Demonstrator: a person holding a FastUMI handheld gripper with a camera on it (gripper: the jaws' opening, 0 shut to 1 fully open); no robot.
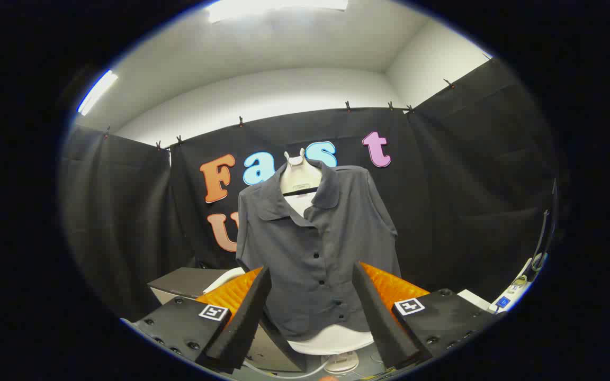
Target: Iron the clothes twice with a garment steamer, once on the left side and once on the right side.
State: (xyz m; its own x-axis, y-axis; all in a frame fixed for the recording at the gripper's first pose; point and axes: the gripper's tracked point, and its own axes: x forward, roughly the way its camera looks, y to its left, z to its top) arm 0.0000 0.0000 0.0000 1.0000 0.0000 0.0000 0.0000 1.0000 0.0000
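- Currently the gripper (311,312) is held level and faces the shirt, its two fingers (247,312) spread wide apart with nothing between them.
- Straight ahead, beyond the fingers, a dark grey button-up collared shirt (318,248) hangs on a white mannequin torso (298,174).
- Its white base (341,363) sits low, near the fingertips.
- Far left stands a dark box (186,281).

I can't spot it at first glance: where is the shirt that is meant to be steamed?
The grey shirt hangs buttoned on a white mannequin straight beyond the open gripper, in front of the black cloth wall.
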